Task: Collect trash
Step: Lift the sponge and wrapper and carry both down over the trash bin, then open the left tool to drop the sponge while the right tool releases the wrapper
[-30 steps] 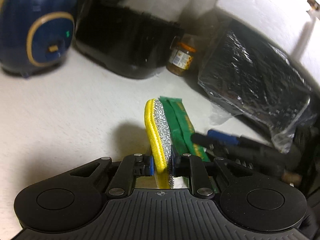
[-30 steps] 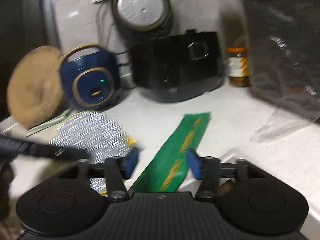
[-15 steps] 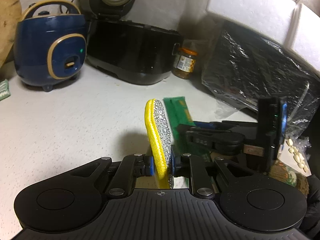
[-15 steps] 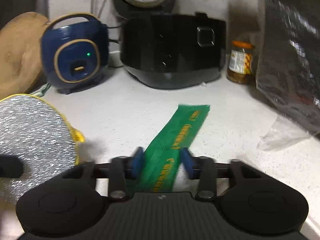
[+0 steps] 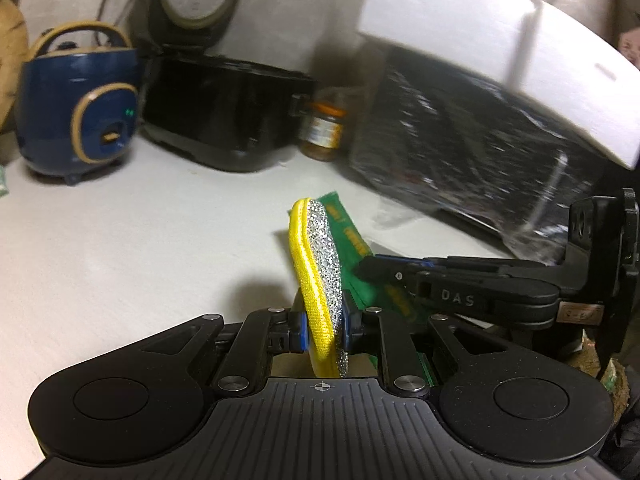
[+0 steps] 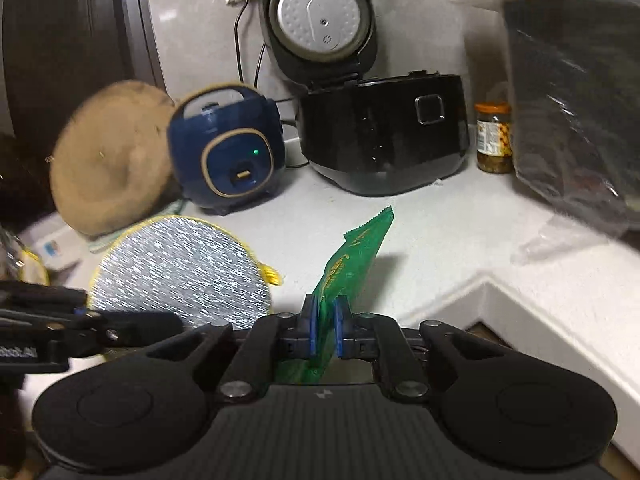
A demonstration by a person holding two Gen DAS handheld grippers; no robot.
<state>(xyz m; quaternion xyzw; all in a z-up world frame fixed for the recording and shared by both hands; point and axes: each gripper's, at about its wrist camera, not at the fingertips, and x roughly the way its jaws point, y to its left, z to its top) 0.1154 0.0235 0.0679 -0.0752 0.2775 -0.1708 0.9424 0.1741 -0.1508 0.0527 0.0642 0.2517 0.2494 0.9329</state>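
- We see the green wrapper [image 6: 352, 264] pinched between the blue fingers [image 6: 310, 330] of the right gripper [image 6: 324, 330]; its jaws have just been closing on it, and the strip rises off the white table [image 6: 440, 248], its serrated tip pointing toward 1 o'clock in the right wrist view.
- In the left wrist view we find the same wrapper [image 5: 352, 240] at 2 o'clock from the pad, with the right gripper [image 5: 360, 268] reaching in from 3 o'clock.
- Our left gripper [image 5: 324, 330] clamps the round yellow-edged silver pad [image 5: 320, 272], which stands on edge between its fingers [image 5: 301, 330].
- In the right wrist view that pad [image 6: 180, 272] shows its glittery face at 9 o'clock from the wrapper, just beside it; whether they touch we cannot tell.
- Behind, at 12 o'clock, stands a black rice cooker [image 6: 384, 140] with its lid up.
- At 11 o'clock sits a navy rice cooker [image 6: 228, 152], a green light lit on its front.
- A jar [image 6: 494, 142] with an orange lid stands at 1 o'clock, beside a dark plastic-wrapped bulk [image 6: 572, 120].
- A tan round board [image 6: 108, 160] leans at 10 o'clock.
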